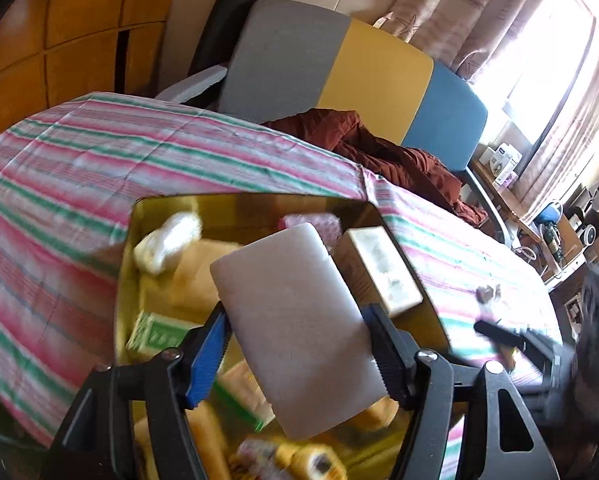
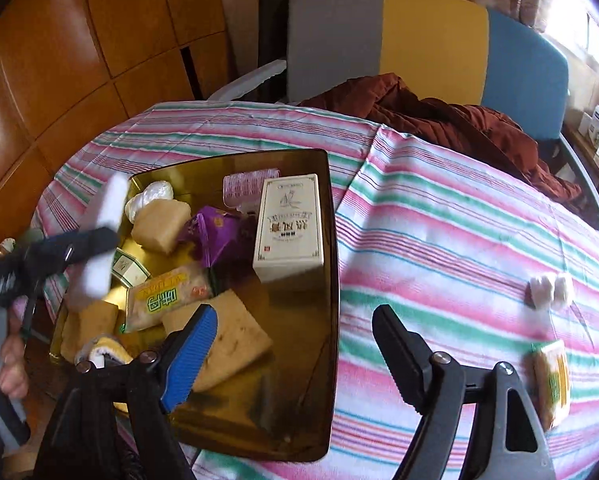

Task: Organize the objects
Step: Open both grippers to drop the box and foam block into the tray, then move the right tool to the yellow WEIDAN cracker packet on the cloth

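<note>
the flat white rectangular foam-like block [image 1: 299, 332] is held between the pads of the left tool [image 1: 299, 356], lifted above the gold metal tray [image 2: 331, 240] that sits on the striped worktop [image 2: 459, 220]. the step in hand is judged to be the placing of this block among the packets already in the tray, so a free spot must be found and the jaws eased apart. the right tool [image 2: 295, 356] is seen wide open and empty over the tray's near edge, with a small yellow snack packet [image 2: 553, 380] left on the cloth just beside it.
</note>
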`<state>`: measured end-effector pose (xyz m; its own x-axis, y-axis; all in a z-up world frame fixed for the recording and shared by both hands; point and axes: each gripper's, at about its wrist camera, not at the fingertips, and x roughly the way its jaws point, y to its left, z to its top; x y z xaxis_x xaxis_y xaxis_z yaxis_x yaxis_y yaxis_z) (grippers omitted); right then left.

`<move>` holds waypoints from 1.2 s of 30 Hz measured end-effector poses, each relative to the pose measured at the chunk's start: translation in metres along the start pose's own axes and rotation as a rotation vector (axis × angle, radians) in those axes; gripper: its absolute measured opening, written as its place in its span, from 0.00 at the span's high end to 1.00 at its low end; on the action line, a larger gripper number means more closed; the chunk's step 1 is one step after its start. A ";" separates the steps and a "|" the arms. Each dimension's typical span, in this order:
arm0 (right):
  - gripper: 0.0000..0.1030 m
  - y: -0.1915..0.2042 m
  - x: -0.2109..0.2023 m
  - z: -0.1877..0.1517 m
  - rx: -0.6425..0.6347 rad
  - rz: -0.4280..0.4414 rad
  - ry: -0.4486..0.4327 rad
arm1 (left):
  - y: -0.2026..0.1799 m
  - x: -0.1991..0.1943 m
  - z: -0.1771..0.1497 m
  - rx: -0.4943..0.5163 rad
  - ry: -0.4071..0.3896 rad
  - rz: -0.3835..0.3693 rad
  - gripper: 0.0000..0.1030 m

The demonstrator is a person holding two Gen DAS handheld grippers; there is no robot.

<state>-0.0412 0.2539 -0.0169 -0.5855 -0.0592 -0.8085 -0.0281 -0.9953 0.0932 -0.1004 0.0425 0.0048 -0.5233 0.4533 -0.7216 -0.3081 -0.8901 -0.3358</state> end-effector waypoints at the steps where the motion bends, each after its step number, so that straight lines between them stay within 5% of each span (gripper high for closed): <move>1: 0.21 0.000 -0.001 -0.001 0.000 -0.003 -0.002 | -0.001 0.003 0.005 -0.014 -0.004 -0.006 0.29; 4: 0.21 0.000 -0.005 -0.006 0.003 -0.012 -0.007 | -0.001 0.013 0.013 -0.057 0.015 0.009 0.14; 10: 0.20 0.004 -0.010 -0.014 -0.003 -0.003 -0.019 | 0.015 0.020 -0.007 -0.098 0.078 0.045 0.12; 15: 0.20 0.013 -0.018 -0.020 -0.029 0.002 -0.050 | 0.028 -0.004 -0.024 -0.109 -0.002 0.102 0.12; 22: 0.20 0.022 -0.020 -0.027 -0.033 0.004 -0.052 | 0.020 -0.036 -0.040 0.000 -0.108 0.216 0.12; 36: 0.20 0.030 -0.031 -0.043 -0.039 -0.030 -0.079 | -0.009 -0.058 -0.056 0.126 -0.178 0.245 0.12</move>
<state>0.0106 0.2230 -0.0137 -0.6474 -0.0243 -0.7618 -0.0159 -0.9988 0.0454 -0.0224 0.0221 0.0154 -0.7214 0.2368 -0.6507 -0.2456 -0.9661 -0.0793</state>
